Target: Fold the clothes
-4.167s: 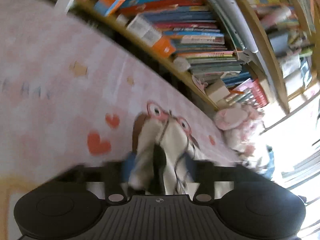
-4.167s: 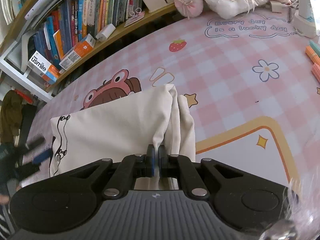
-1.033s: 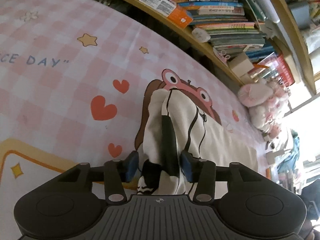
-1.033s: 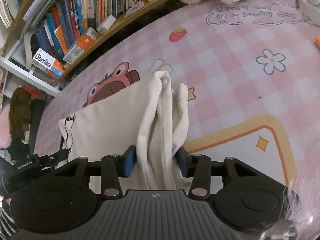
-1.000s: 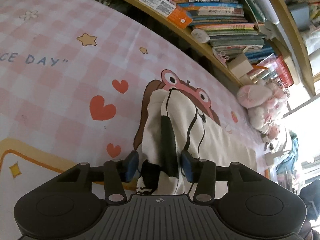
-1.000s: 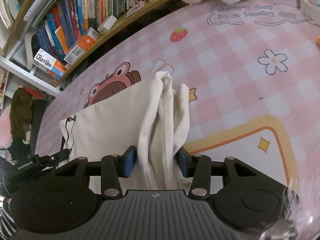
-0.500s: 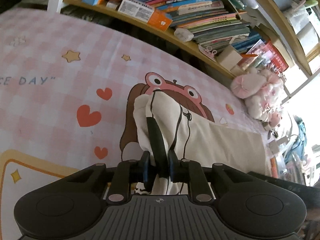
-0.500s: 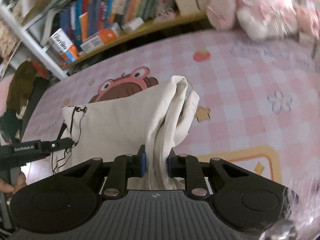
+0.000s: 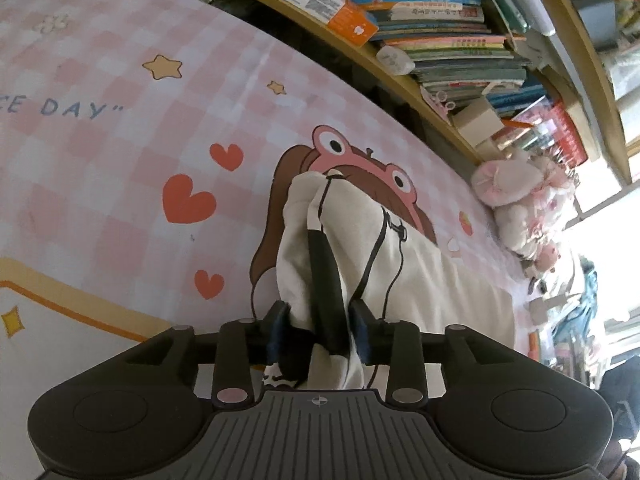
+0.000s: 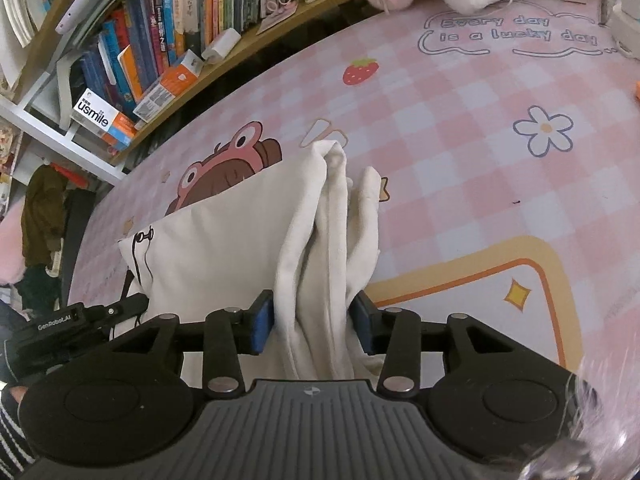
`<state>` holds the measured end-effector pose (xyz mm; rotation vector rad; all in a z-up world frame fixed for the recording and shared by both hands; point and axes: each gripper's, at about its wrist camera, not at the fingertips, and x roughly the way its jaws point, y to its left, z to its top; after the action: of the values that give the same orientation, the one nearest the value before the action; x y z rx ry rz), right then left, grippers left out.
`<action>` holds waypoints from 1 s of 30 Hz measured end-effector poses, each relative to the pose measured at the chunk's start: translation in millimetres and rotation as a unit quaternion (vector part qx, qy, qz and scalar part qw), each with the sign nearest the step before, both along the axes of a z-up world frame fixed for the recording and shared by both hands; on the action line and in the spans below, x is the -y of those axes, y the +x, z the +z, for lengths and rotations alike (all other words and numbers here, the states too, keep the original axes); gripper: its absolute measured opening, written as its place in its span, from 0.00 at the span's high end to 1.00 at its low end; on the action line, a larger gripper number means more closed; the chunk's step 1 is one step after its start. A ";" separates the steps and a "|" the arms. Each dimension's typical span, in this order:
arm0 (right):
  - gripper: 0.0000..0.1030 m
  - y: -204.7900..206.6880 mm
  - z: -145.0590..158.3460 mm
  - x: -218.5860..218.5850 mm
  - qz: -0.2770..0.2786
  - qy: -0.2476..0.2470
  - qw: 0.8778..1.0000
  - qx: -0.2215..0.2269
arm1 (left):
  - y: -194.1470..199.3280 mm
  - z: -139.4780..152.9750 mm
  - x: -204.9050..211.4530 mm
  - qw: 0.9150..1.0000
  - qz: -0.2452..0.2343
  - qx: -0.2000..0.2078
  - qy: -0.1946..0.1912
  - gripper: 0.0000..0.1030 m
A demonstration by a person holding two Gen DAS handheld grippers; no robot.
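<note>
Cream garment (image 10: 224, 240) lying on pink checked table cover (image 10: 480, 168). Left gripper (image 9: 320, 330) and right gripper (image 10: 312, 326) both opening, bunched cloth between loosened jaws.

Left wrist camera is sitting right behind the left gripper (image 9: 319, 330), looking forward and steeply down along its fingers, very near the cream garment (image 9: 420, 280) on the pink checked tablecloth (image 9: 100, 168); bookshelf (image 9: 420, 40) is filling the top. Right wrist camera is doing likewise behind the right gripper (image 10: 313, 326), tablecloth (image 10: 480, 140) stretching beyond, bookshelf (image 10: 160, 48) upper left. Both views are sharing the garment (image 10: 224, 240), frog print and shelf; the left gripper (image 10: 80, 326) is showing at the right view's left edge.
</note>
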<state>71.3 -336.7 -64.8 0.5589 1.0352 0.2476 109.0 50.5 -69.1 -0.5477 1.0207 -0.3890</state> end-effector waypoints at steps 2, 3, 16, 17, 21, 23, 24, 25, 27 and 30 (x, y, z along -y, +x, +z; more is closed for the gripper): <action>0.61 1.1 -0.2 -1.8 0.004 -0.001 1.000 0.001 | 0.8 -0.6 0.0 1.000 0.001 0.000 -0.004 0.67; 0.61 1.2 -0.2 -2.9 0.006 -0.002 1.000 0.002 | 1.0 -0.9 0.0 1.000 0.002 0.001 -0.005 0.67; 0.83 -7.9 11.8 -6.1 0.008 0.000 1.000 0.029 | -10.4 15.0 -4.3 0.999 0.003 0.029 -0.027 0.87; 0.83 -8.8 14.5 -6.4 0.008 -0.001 0.999 0.033 | -11.5 17.2 -4.3 0.999 0.002 0.032 -0.029 0.88; 0.83 -12.3 25.1 -7.0 0.010 -0.004 0.999 0.048 | -16.6 25.6 -5.4 0.998 0.001 0.041 -0.040 0.88; 0.83 -14.2 30.9 -6.5 0.011 -0.002 0.998 0.054 | -18.8 29.6 -6.4 0.998 0.003 0.045 -0.046 0.88; 0.83 -14.8 33.5 -6.4 0.011 -0.001 0.998 0.056 | -19.4 32.0 -7.2 0.998 0.003 0.048 -0.049 0.88; 0.83 -15.1 36.6 -6.4 0.011 0.001 0.998 0.058 | -19.6 33.9 -8.0 0.997 0.004 0.050 -0.051 0.88; 0.83 -14.5 41.1 -7.1 0.012 0.003 0.998 0.062 | -19.5 37.6 -9.6 0.997 0.006 0.054 -0.055 0.88; 0.83 -13.0 47.7 -9.9 0.018 0.000 0.997 0.070 | -17.5 42.8 -11.7 0.996 0.008 0.060 -0.059 0.88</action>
<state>58.3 -326.8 -17.1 0.5168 0.9088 0.3144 91.5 62.1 -26.3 -0.6303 0.8801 -0.4644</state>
